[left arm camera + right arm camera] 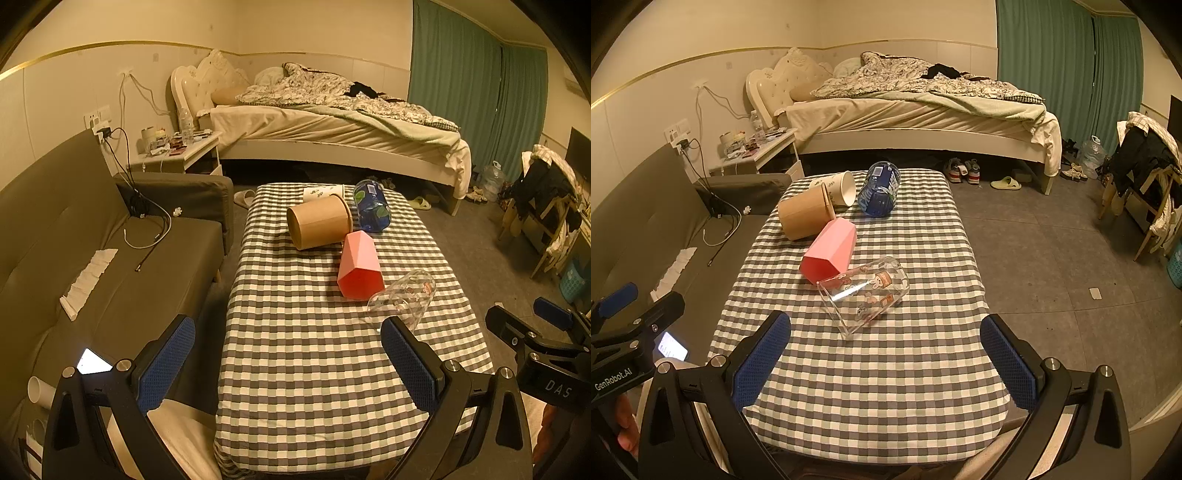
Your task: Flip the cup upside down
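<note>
Several cups lie on their sides on a checked table (871, 387). A clear glass cup (863, 293) with cartoon prints lies nearest; it also shows in the left wrist view (404, 297). Behind it lie a pink faceted cup (831, 251) (359, 266), a brown paper cup (804, 217) (319, 221), a white paper cup (839, 188) and a blue patterned cup (880, 189) (371, 206). My right gripper (884, 363) is open and empty, just short of the glass cup. My left gripper (288, 367) is open and empty over the table's near left part.
A grey sofa (110, 258) with cables and tissue stands left of the table. A bed (923, 114) and a cluttered nightstand (761, 147) are behind. Shoes and slippers (982, 175) lie on the floor at the right, with a chair (1145, 177) draped in clothes.
</note>
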`<control>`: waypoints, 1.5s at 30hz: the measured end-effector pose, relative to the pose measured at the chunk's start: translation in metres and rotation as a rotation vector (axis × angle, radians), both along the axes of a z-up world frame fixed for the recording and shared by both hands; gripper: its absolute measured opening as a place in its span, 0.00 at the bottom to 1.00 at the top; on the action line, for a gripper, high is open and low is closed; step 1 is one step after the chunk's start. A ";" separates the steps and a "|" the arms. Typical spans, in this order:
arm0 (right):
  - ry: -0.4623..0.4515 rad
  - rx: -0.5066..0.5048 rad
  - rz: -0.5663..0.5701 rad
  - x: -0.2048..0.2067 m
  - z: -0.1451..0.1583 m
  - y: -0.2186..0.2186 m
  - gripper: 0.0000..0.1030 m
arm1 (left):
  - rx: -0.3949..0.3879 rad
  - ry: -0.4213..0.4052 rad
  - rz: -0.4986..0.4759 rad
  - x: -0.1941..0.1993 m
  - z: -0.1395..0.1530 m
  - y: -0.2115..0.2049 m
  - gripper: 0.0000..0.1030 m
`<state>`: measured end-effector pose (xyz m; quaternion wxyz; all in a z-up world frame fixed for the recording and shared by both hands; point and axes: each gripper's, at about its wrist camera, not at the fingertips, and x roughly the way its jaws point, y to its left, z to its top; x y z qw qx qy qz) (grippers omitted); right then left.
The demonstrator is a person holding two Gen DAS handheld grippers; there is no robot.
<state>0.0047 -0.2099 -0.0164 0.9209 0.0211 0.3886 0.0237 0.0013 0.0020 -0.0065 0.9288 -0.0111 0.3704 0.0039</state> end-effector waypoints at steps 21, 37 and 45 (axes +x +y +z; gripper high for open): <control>-0.002 -0.004 -0.004 0.000 0.000 0.001 1.00 | 0.002 0.022 0.002 0.002 -0.006 0.002 1.00; 0.022 -0.028 -0.014 0.065 0.009 0.002 1.00 | -0.008 0.058 0.034 0.066 -0.013 0.012 1.00; 0.065 -0.020 -0.052 0.164 0.007 -0.002 1.00 | 0.001 0.110 0.071 0.117 -0.040 0.022 1.00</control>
